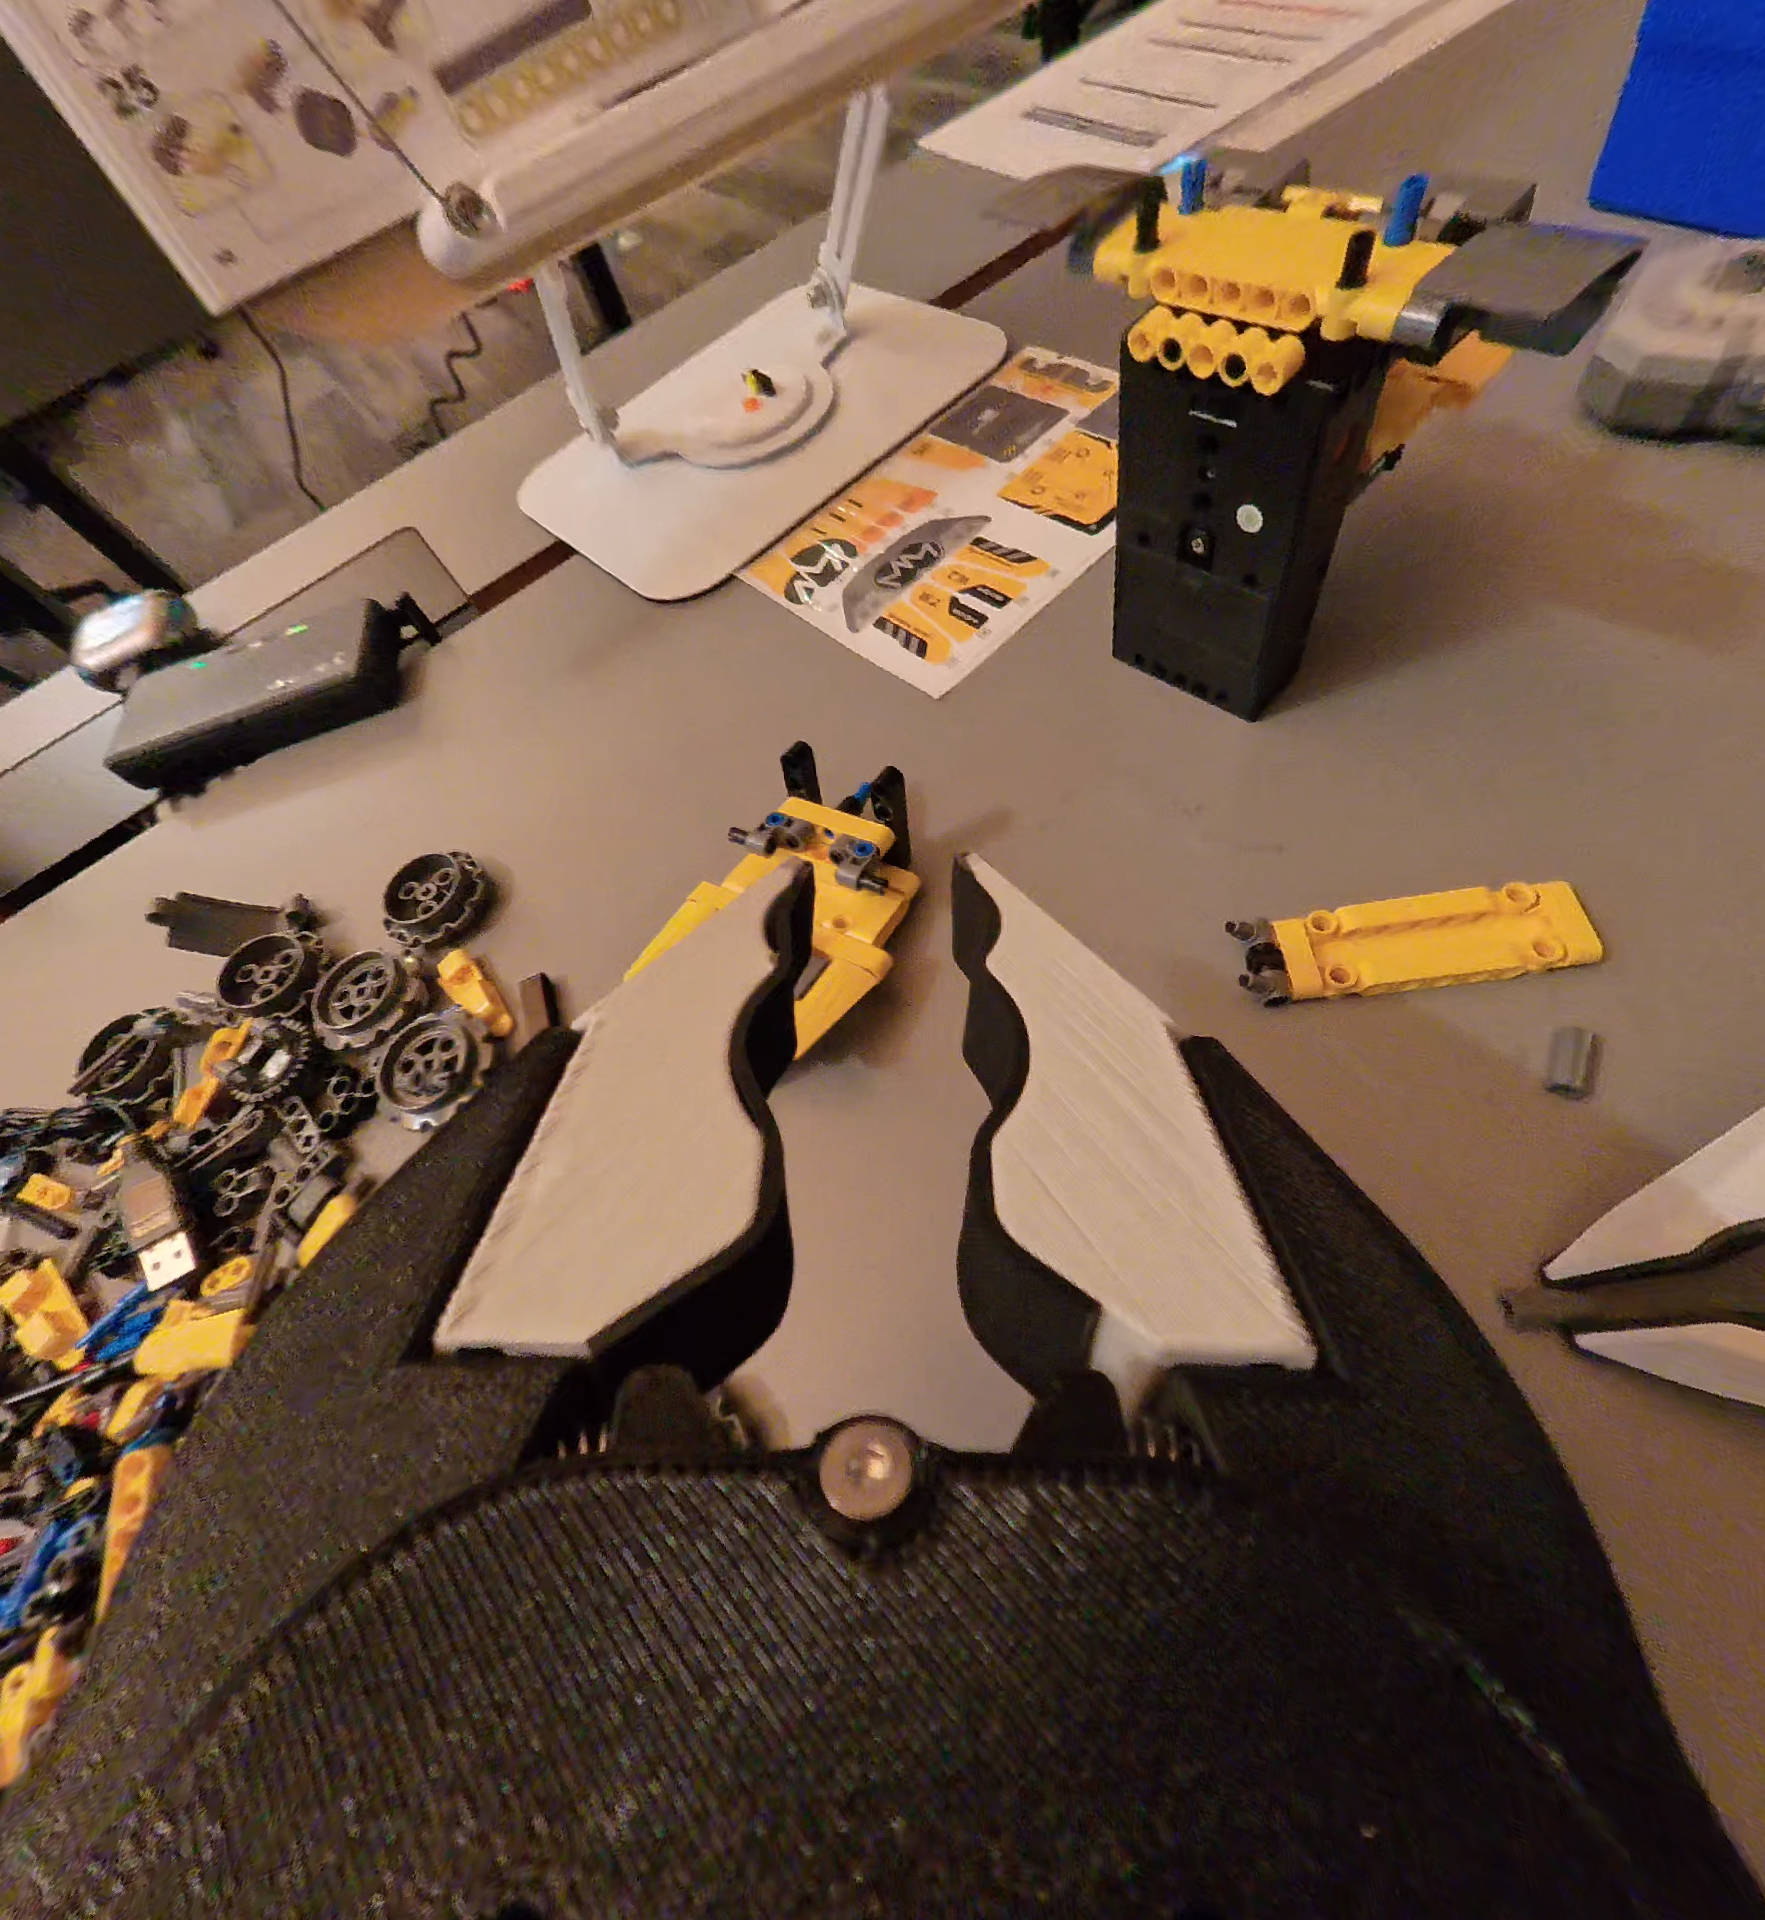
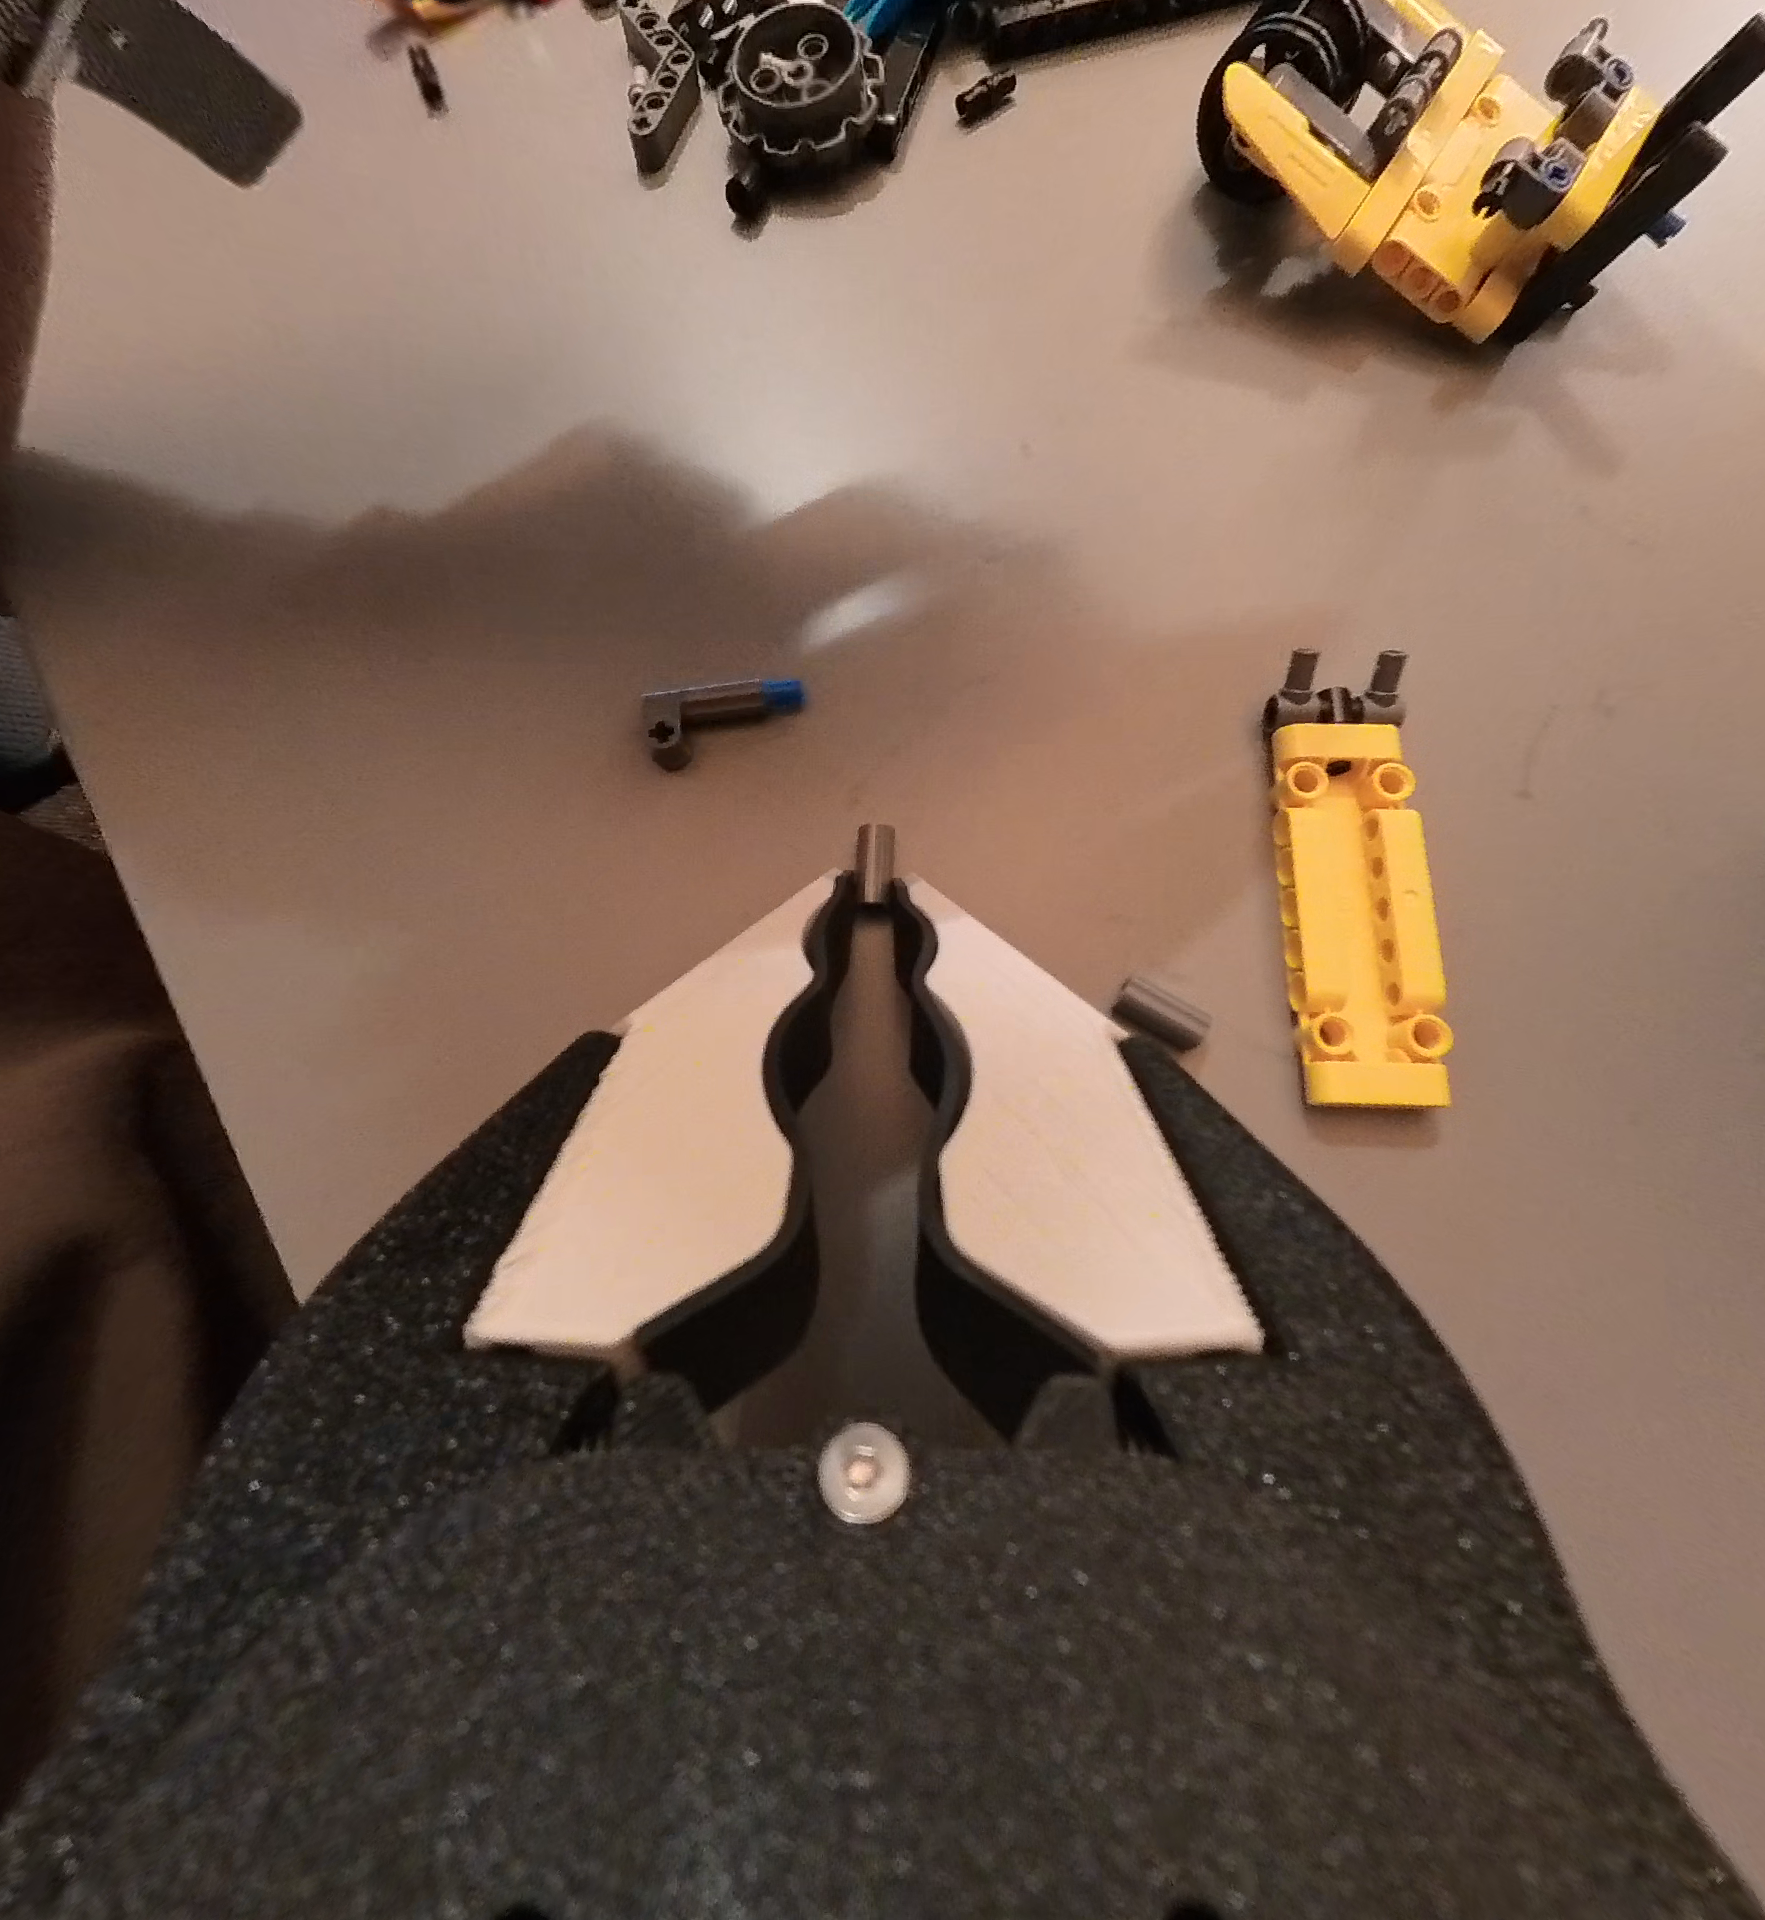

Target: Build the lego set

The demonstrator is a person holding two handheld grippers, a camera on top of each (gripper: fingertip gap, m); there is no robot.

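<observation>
The table (image 2: 442,582) looks smooth and matt grey, with a soft sheen; on it, the yellow panel (image 2: 1361,914) is glossy moulded plastic, as is the small grey sleeve (image 2: 1164,1013) just beside that panel; the right gripper (image 2: 873,883) has a rough, grainy black body, ridged pale fingers (image 2: 1044,1122) and a shiny metal screw (image 2: 862,1475); the left gripper (image 1: 883,883) is finished likewise; beyond the panel, the sticker sheet (image 1: 945,540) looks like glossy paper; the lamp base (image 1: 753,457) is smooth white.
</observation>
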